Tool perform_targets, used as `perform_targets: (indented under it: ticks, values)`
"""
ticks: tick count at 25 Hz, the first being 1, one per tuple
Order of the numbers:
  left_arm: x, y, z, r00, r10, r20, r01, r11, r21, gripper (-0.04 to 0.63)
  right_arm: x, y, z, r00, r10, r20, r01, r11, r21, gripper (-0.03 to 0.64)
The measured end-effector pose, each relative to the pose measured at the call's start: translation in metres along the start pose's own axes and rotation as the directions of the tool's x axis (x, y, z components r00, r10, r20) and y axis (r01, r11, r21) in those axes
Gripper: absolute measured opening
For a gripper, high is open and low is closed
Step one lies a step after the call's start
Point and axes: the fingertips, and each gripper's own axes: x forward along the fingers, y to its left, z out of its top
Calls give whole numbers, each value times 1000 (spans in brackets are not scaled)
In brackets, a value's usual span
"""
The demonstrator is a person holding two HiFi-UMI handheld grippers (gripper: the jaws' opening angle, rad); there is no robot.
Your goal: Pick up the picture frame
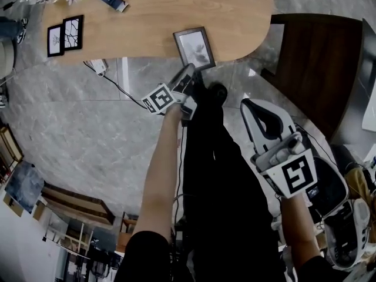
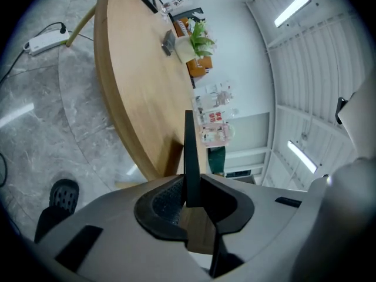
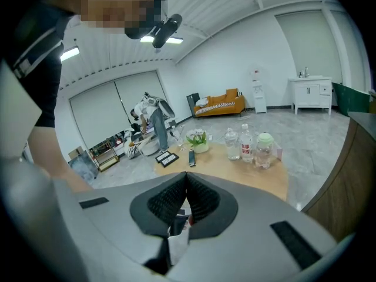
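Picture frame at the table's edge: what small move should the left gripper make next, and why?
Probably a gentle lift straight up. The left gripper is clamped on the near edge of the picture frame, which overhangs the rim of the wooden table, so raising it should clear the tabletop without scraping.

Three picture frames (image 1: 194, 47) (image 1: 73, 32) (image 1: 55, 40), two claws (image 1: 189, 70) (image 1: 251, 103), three bottles (image 3: 246, 141), one potted plant (image 3: 198, 138), one wooden table (image 1: 176, 4)

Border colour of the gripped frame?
Black; the frame shows best in the head view.
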Motion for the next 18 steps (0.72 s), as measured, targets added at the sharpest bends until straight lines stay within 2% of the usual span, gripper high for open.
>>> perform_targets:
  ticks: [5, 7, 11, 18]
  values:
    - [-4, -32, 1, 998, -57, -3, 57, 998, -14, 74, -18, 8, 18, 999, 12, 36, -11, 1000, -16, 12]
    - [-8, -53, 1, 995, -100, 16, 101, 993, -64, 74, -29, 12, 26, 999, 13, 48, -12, 1000, -23, 12]
    - [-18, -104, -3, 980, -190, 64, 199, 966, -167, 74, -57, 20, 39, 996, 23, 86, -23, 1000, -1, 12]
    - [-41, -182, -4, 960, -264, 98, 276, 950, -145, 74, -99, 36, 64, 990, 19, 143, -18, 1000, -8, 12]
